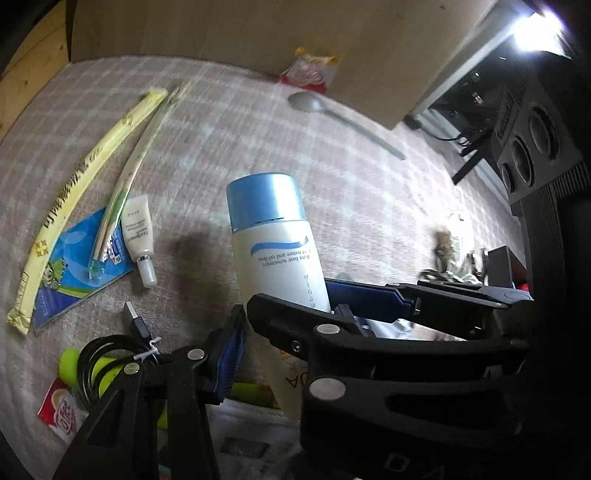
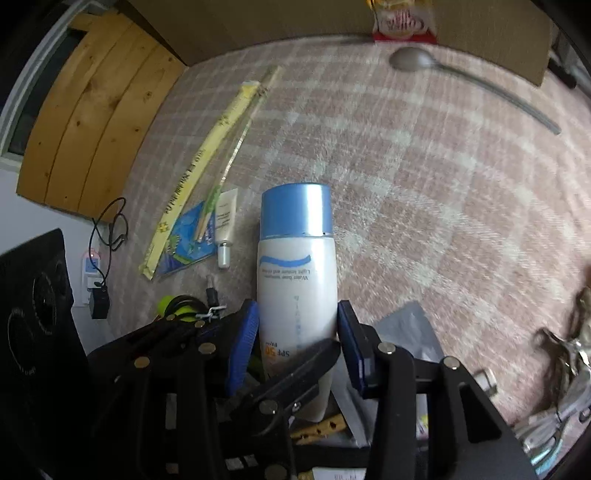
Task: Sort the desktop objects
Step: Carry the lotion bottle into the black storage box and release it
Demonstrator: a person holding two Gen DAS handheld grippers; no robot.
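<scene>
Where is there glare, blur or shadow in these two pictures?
Left wrist view: a window blows out to white glare top right, and the white sunscreen bottle with the blue cap throws a dark shadow leftwards. Right wrist view: the checked pink cloth and grey plastic spoon smear with motion blur.

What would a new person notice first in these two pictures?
First, the white sunscreen bottle with its blue cap, in the centre, between the blue pads of the right gripper; the left gripper also reaches to it. To its left lie a yellow chopstick sleeve and a small white tube on the checked cloth. A grey spoon lies far behind.
</scene>
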